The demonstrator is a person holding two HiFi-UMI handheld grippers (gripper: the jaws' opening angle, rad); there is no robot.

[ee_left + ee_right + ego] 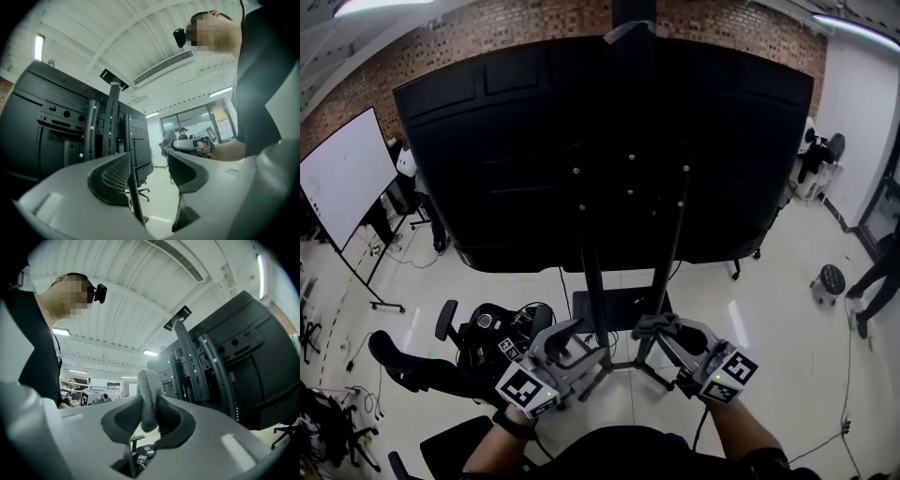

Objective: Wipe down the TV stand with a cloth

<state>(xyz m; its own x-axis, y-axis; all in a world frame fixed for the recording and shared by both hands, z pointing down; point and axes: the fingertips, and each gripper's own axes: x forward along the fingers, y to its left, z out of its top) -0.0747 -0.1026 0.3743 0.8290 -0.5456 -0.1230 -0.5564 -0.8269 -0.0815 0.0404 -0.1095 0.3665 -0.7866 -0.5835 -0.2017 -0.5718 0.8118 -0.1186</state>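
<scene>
The black TV stand has two upright poles (592, 272) carrying the back of a large TV (609, 141), and its base (619, 305) rests on the floor. My right gripper (667, 330) is shut on a grey cloth (654, 325) close to the foot of the right pole. In the right gripper view the cloth (147, 385) sticks up from between the jaws of the right gripper (149, 401). My left gripper (565, 336) is open beside the left pole. In the left gripper view a thin black bar (133, 187) of the stand crosses the gap of the left gripper (147, 161).
A whiteboard (342, 178) on a wheeled frame stands at the left. Black office chairs (487, 342) crowd the floor at the lower left. A small stool (831, 279) and a person (881, 281) are at the right.
</scene>
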